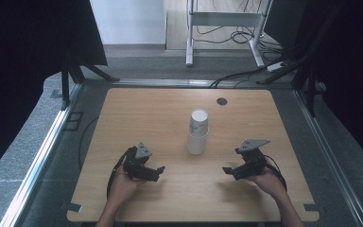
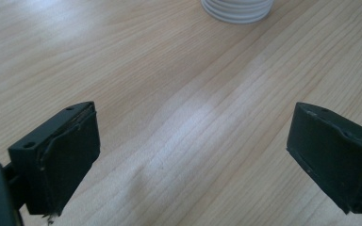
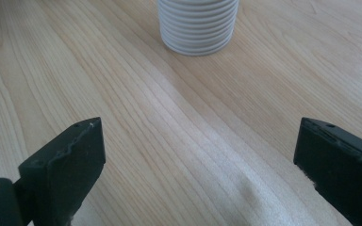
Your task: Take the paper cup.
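Where the cups [image 1: 198, 131] rise past the top edge of both gripper views, just the ribbed white base of the stack can be seen: a thin crescent of it in the left gripper view [image 2: 238, 9], several stacked rims in the right gripper view [image 3: 199, 26]. From the high view the stack stands upright near the middle of the surface [image 1: 170, 109], its upper part leaning slightly, its top a plain white disc; how many cups it holds cannot be counted there. The left claw [image 1: 159, 170] and right claw [image 1: 227, 170] sit low on either side of the stack, each well apart from it and pointing inward, and both stand wide apart with nothing between the jaws. Their jaws are matte black blocks with worn, nicked pad edges and small screw holes. A grey three-cornered plate tops each gripper. The hands are mostly hidden beneath the grippers, and the forearms are cut off at the bottom edge. The surface is pale wood-grain laminate with rounded corners, smooth and faintly glossy.
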Motion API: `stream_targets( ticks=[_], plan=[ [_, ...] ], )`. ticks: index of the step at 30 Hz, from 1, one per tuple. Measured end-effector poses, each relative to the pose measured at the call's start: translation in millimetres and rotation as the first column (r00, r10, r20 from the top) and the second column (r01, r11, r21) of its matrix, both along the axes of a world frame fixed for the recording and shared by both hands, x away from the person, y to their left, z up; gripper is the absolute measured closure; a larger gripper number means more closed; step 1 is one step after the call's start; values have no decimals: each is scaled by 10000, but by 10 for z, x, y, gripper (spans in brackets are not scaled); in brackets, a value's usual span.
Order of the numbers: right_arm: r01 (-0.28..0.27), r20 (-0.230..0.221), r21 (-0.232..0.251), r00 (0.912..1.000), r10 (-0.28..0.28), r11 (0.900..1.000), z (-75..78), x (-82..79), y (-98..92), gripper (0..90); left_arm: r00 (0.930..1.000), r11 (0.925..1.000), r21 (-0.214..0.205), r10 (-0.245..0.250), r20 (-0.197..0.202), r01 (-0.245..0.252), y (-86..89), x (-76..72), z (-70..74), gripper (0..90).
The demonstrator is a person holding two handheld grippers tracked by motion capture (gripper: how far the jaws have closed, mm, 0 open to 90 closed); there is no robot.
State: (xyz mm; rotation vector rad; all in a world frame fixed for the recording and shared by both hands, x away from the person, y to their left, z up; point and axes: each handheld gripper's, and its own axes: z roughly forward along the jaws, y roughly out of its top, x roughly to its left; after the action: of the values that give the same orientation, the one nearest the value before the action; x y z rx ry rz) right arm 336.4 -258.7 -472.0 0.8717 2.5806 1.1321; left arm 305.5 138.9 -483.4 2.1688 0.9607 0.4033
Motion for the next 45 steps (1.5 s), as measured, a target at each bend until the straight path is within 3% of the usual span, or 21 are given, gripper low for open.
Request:
stream_targets(
  ticks=[17,34,45],
  plan=[
    [-106,-108,82,9999,107,9999,139,59,68,39,9989,9988,-154,-469,20,469,-119,151,137,30],
    [-349,-121,14,9993,349,9994,331,152,181,46,9945,9938,-560,-983,-353,963,-274,335,260,0],
    [-482,-158,-2,9987,482,9988,447,217,244,47,9909,9907,-429,-1308,-309,1294,-385,459,378,8]
  ],
)
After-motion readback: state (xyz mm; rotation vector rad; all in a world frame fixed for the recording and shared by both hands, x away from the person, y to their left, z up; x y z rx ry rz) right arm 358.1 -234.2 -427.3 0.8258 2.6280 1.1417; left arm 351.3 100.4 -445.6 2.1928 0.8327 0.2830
